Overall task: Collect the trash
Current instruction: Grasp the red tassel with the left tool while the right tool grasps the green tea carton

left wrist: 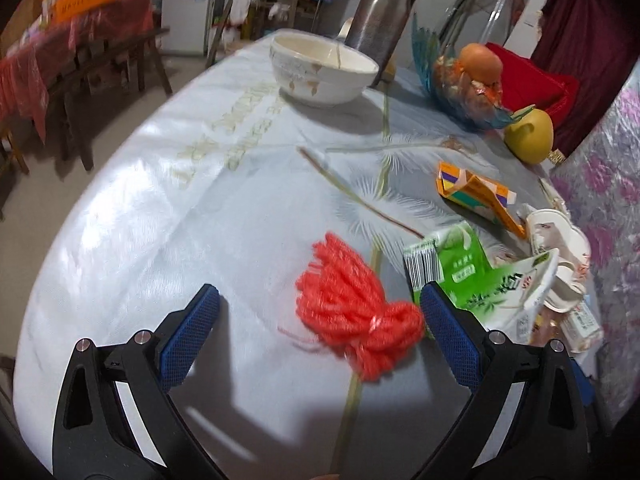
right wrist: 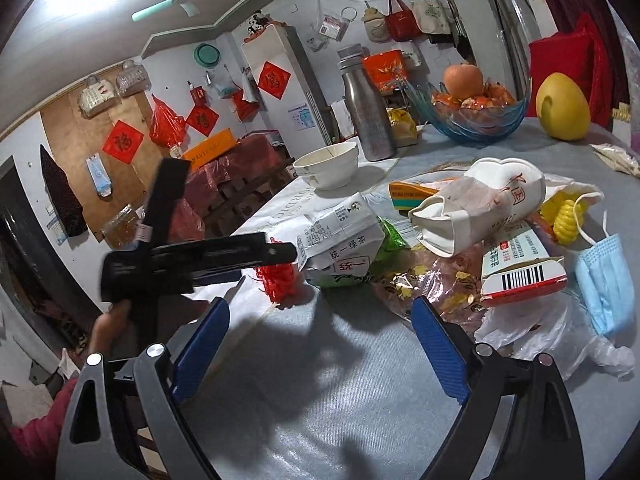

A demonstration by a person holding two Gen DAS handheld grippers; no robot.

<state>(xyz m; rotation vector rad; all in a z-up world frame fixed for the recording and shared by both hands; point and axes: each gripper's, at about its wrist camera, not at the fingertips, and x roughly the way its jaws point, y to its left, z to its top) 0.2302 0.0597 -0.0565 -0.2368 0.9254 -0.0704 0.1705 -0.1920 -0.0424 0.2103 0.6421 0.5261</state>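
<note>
Left hand-held gripper (left wrist: 320,312) blurred, red tassel (left wrist: 356,308) blurred

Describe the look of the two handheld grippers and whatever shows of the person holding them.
Left gripper and right gripper match: black plastic arms with triangular cutouts, silver round pins, and blue fingers with a fine mesh texture. No cables show. A bare hand grips the left one; a pink sleeve shows below.

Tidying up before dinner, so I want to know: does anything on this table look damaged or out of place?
Yes. A crushed paper cup lies on its side atop a heap of flattened cartons. A used face mask and a red yarn bundle lie loose on the tablecloth.
</note>
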